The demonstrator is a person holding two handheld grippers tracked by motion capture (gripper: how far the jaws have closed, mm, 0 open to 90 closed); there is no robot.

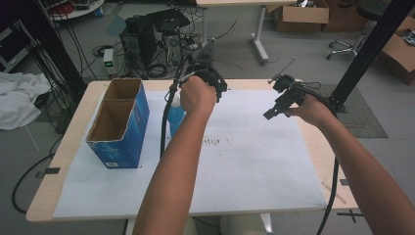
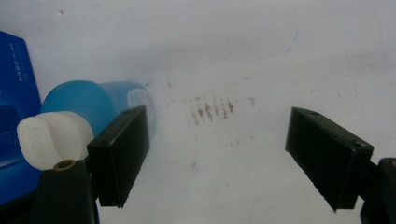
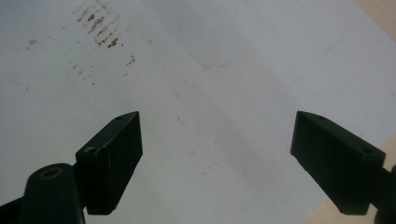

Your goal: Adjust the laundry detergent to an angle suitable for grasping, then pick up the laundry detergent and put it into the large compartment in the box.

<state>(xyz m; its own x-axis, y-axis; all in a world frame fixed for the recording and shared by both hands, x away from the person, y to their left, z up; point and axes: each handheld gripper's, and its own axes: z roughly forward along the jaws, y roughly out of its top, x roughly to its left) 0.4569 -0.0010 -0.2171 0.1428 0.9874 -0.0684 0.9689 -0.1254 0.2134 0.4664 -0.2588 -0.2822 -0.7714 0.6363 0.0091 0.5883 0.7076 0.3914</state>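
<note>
A blue bottle [image 1: 175,117] with a white cap [image 2: 49,140] stands on the white sheet [image 1: 254,161], right beside a blue cardboard box [image 1: 120,122]. My left gripper [image 2: 217,135] hangs over the bottle, held from above by the left hand [image 1: 195,95]. Its jaws stand wide apart, and the bottle [image 2: 93,100] sits just outside the left jaw, not between them. My right gripper [image 1: 272,111] hovers above the sheet's right part. In the right gripper view, my right gripper [image 3: 217,140] is open with only bare sheet between its jaws.
The box [image 2: 14,93] is open-topped with two compartments. Brown smudges [image 1: 215,142] mark the sheet's middle. The wooden table edge [image 1: 73,122] borders the sheet. A black post [image 1: 364,54] rises at the right; cables and equipment lie on the floor beyond.
</note>
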